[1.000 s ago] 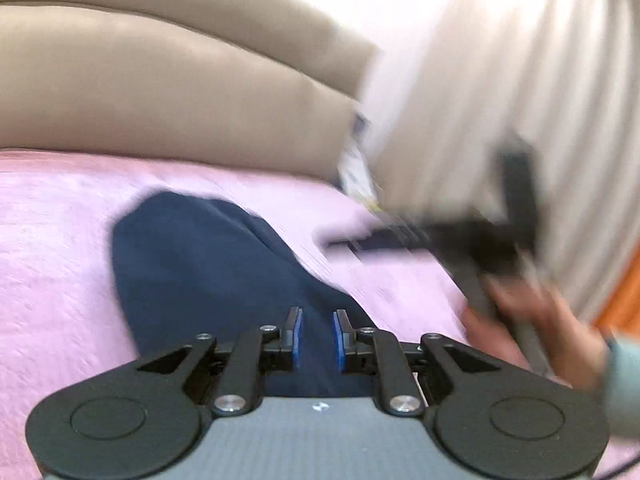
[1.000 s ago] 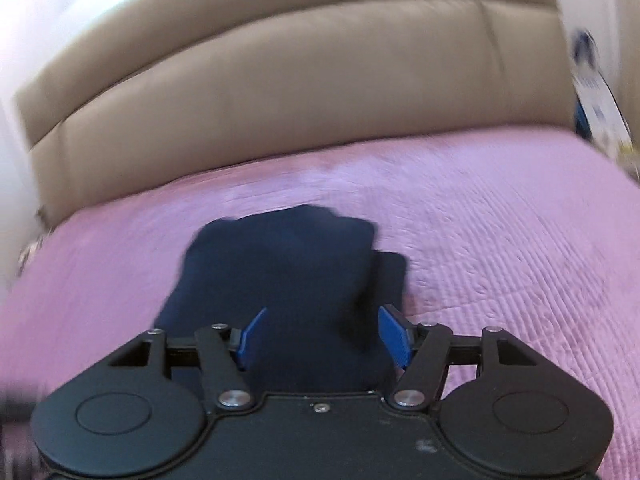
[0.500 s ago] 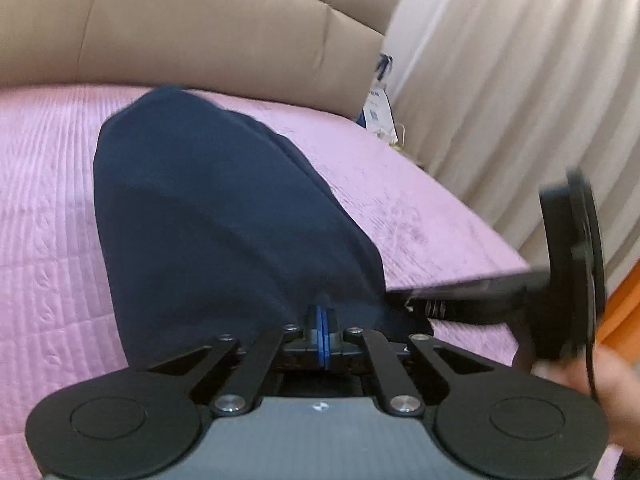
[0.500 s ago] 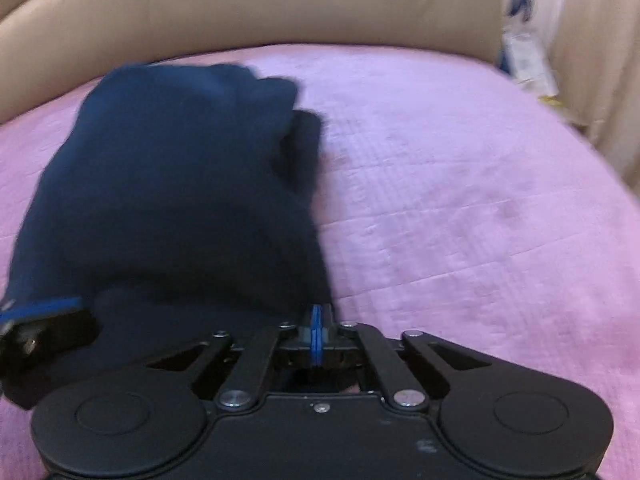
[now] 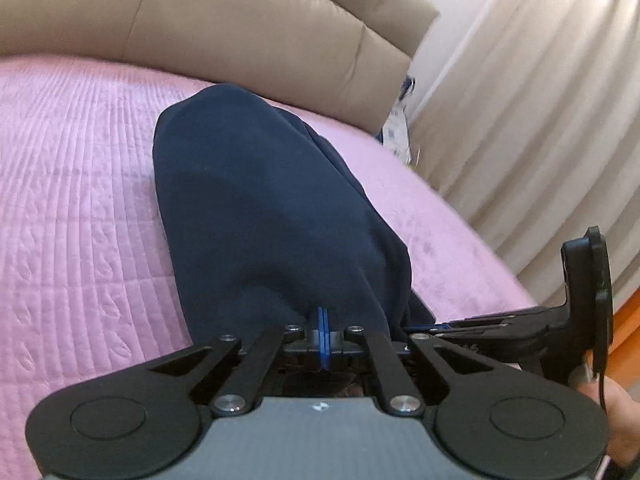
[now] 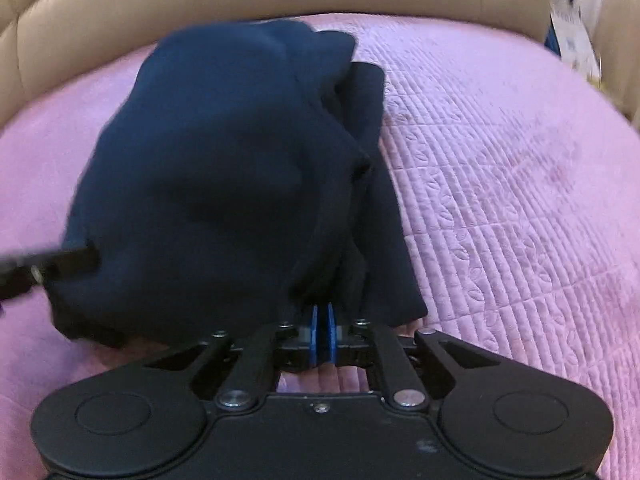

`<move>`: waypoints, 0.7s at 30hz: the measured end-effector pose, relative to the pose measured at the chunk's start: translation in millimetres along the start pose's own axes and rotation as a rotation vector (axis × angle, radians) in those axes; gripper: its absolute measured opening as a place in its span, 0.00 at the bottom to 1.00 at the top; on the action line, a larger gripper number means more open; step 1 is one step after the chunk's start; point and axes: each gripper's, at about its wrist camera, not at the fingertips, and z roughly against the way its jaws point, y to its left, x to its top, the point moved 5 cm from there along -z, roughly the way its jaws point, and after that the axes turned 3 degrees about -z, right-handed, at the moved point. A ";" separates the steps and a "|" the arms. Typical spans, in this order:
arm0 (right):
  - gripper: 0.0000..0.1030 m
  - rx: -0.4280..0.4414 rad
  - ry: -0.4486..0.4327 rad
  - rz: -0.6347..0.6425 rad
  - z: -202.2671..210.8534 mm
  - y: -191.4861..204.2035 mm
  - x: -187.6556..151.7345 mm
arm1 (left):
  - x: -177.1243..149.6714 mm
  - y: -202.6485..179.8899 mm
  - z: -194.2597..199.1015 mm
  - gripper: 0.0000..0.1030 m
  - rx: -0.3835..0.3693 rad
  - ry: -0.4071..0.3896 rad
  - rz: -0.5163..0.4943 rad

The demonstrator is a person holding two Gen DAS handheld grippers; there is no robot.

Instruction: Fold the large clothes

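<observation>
On the pink bed: both grippers have just clamped the near hem of the navy garment.

Left wrist view: the left gripper (image 5: 323,322), slightly apart a second ago and hovering above the garment (image 5: 256,216), has dropped and now pinches its near edge at 6 o'clock; the cloth runs away toward 12 over the quilt (image 5: 76,208), and the right gripper (image 5: 500,326) lies at 3 o'clock. Right wrist view: the right gripper (image 6: 322,330), wide a second ago, has come down and nips a bunched fold at 6 o'clock, while the left gripper (image 6: 52,266) bites the hem at 9. With both corners held, I'd guess the next fold can be lifted.
</observation>
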 end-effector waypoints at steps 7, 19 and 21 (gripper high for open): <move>0.16 0.182 -0.336 0.075 14.1 32.0 100.1 | 1.2 -5.9 -4.3 0.03 0.038 -0.004 -0.051; 0.00 -0.047 -0.233 0.125 -83.0 24.1 139.2 | -5.5 0.2 11.4 0.03 0.014 -0.008 -0.011; 0.00 -0.073 -0.217 0.114 -71.8 12.9 129.4 | -7.5 4.5 19.1 0.03 -0.003 -0.004 0.016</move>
